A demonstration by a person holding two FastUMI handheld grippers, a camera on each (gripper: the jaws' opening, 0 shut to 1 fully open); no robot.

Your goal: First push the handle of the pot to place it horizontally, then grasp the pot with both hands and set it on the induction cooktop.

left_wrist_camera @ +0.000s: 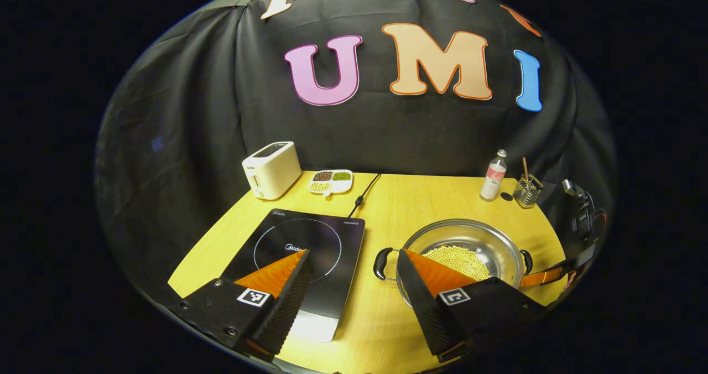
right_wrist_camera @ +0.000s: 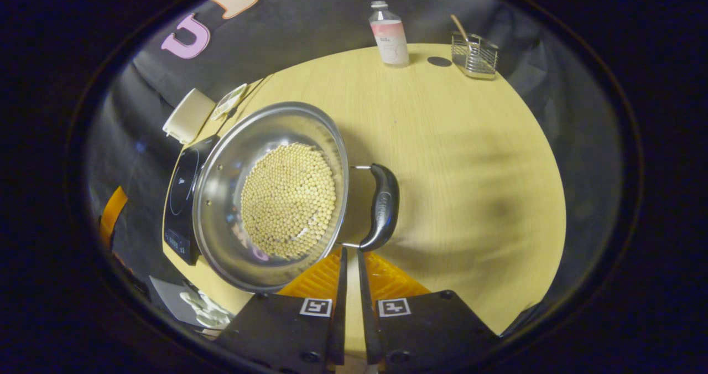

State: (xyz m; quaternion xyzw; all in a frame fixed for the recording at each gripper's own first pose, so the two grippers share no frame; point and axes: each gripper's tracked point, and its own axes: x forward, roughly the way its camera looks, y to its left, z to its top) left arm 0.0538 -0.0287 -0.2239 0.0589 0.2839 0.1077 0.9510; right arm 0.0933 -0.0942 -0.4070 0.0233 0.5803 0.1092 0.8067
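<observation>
A steel pot (left_wrist_camera: 498, 244) holding pale beans (left_wrist_camera: 458, 259) stands on the wooden table, right of the black induction cooktop (left_wrist_camera: 298, 247). Its two black handles point left (left_wrist_camera: 380, 263) and right (left_wrist_camera: 526, 260). My left gripper (left_wrist_camera: 354, 250) is open, hovering over the gap between the cooktop and the pot's left handle. In the right gripper view, the pot (right_wrist_camera: 232, 158) lies left of centre, with one black handle (right_wrist_camera: 383, 205) sticking out to the right. My right gripper (right_wrist_camera: 349, 250) is shut, its tips just at the near end of that handle, nothing held between them.
A white toaster (left_wrist_camera: 271, 169), a divided dish of beans (left_wrist_camera: 332, 181) and the cooktop's cord (left_wrist_camera: 365, 191) sit at the back left. A bottle (left_wrist_camera: 493, 176) and a wire holder (left_wrist_camera: 527, 190) stand at the back right. Bare tabletop (right_wrist_camera: 470, 158) lies right of the pot.
</observation>
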